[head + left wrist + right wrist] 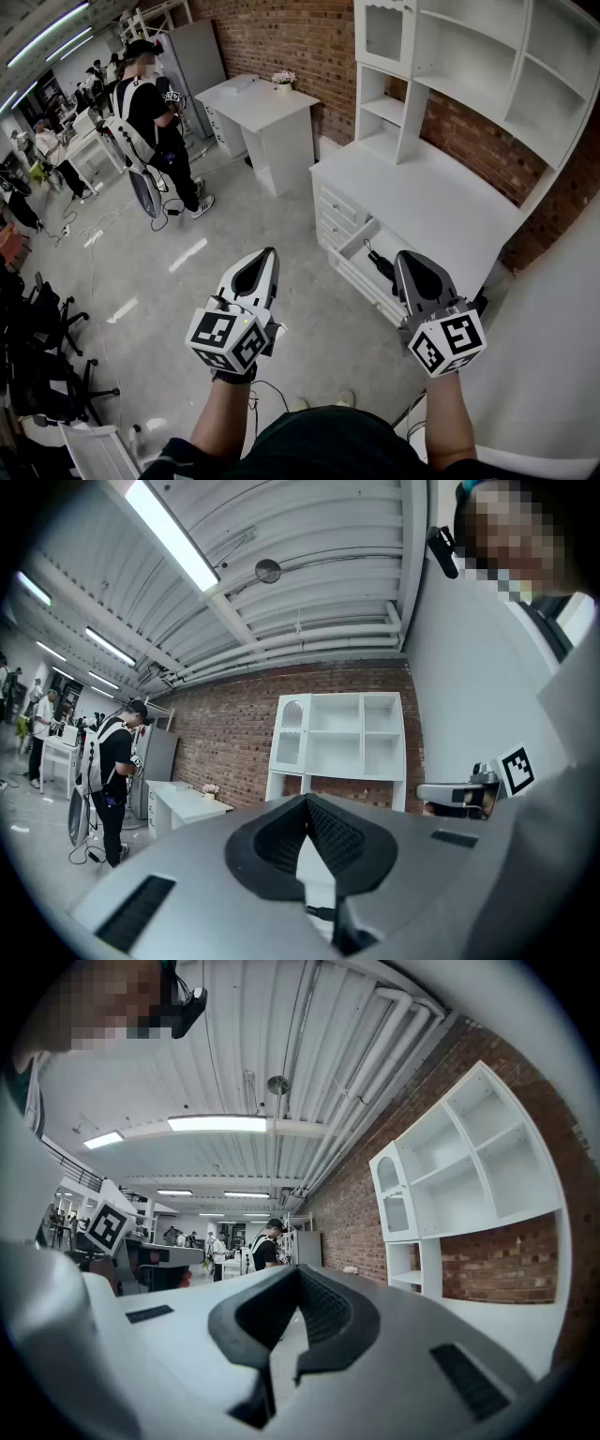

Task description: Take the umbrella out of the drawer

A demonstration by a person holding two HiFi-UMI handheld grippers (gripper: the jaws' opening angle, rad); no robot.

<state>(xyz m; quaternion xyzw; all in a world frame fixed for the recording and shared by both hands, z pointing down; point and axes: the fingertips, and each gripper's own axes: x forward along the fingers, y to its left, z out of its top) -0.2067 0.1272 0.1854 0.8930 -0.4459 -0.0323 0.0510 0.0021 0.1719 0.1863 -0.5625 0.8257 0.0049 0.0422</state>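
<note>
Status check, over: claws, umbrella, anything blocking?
Left claw shut, empty; right claw shut, empty. Black umbrella lying in the open drawer, not yet gripped. Nothing seen blocking it.

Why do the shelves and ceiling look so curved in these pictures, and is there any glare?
Wide-angle lenses: head view bows the white shelves and desk; left gripper view has dark rounded corners, a glaring ceiling light, and its claw looms large; right gripper view is likewise rounded, its light strip blown out.
</note>
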